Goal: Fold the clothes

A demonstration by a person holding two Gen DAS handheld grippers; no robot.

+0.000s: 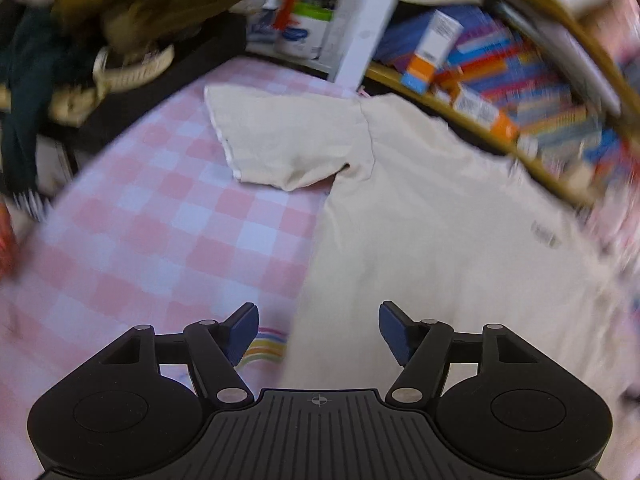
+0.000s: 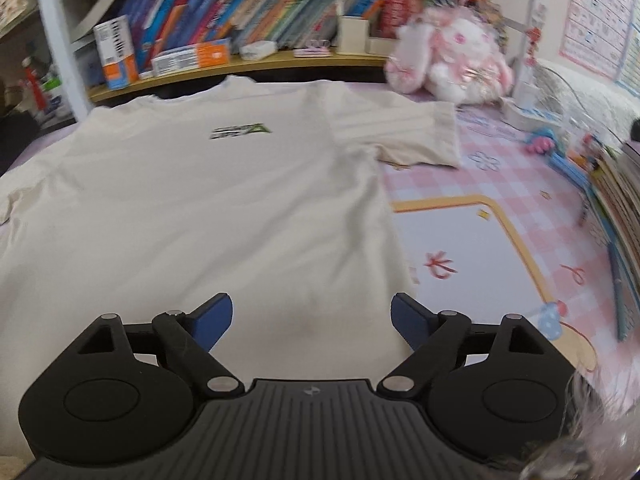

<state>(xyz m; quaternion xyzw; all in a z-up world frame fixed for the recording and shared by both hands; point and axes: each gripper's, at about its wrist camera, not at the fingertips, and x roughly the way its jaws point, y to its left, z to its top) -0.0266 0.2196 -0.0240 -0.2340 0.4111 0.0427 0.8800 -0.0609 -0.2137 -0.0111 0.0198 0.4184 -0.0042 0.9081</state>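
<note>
Both claws, left claw (image 1: 318, 334) and right claw (image 2: 311, 322), gape wide and grip nothing as I hold them low at the hem of the cream T-shirt (image 2: 200, 200). It lies spread flat ahead of them on the pink checked surface (image 1: 140, 220), sleeves out, unfolded. I judge a fold calls for pinching an edge.
</note>
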